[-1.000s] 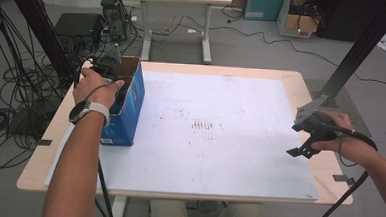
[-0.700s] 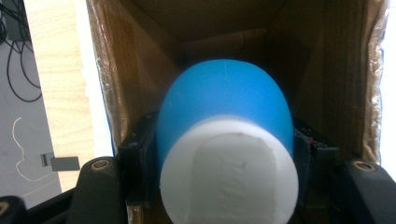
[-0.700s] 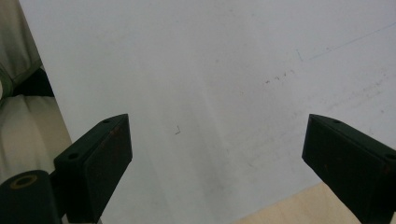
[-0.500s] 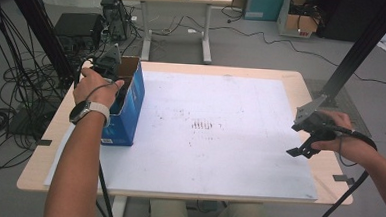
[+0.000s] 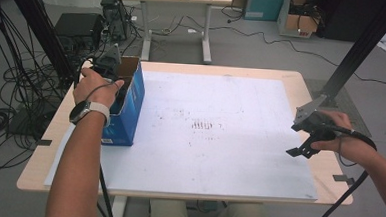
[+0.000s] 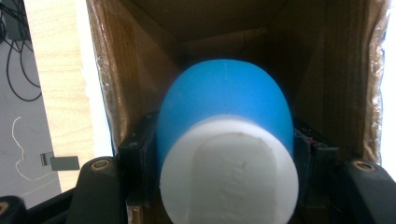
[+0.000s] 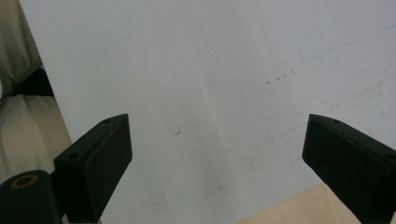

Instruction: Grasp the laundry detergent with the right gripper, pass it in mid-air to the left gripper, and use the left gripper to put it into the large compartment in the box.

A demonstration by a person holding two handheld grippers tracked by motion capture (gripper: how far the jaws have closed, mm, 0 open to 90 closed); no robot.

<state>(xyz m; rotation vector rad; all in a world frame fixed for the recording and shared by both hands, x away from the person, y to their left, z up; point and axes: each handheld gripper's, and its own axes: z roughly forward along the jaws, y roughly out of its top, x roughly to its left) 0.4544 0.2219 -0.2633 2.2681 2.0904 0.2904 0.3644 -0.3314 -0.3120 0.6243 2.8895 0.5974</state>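
A blue rounded object (image 6: pixel 224 98) with a white flat end sits between the jaws of my left gripper (image 6: pixel 224 172), which press on both its sides. That gripper (image 5: pixel 118 79) reaches down into an open cardboard box (image 5: pixel 131 110) with blue outer walls at the table's left; the brown inside of the box (image 6: pixel 341 70) surrounds the object. My right gripper (image 5: pixel 301 147) hovers at the right edge of the white board (image 5: pixel 203 154). Its jaws stand wide apart with nothing between them (image 7: pixel 217 154), above the bare board (image 7: pixel 210 70).
The white board covers most of the wooden table (image 5: pixel 44 146) and has faint dark marks (image 5: pixel 202 125) near its middle. Black stands and cables (image 5: pixel 12 79) crowd the floor at the left. A second desk (image 5: pixel 176 2) stands behind.
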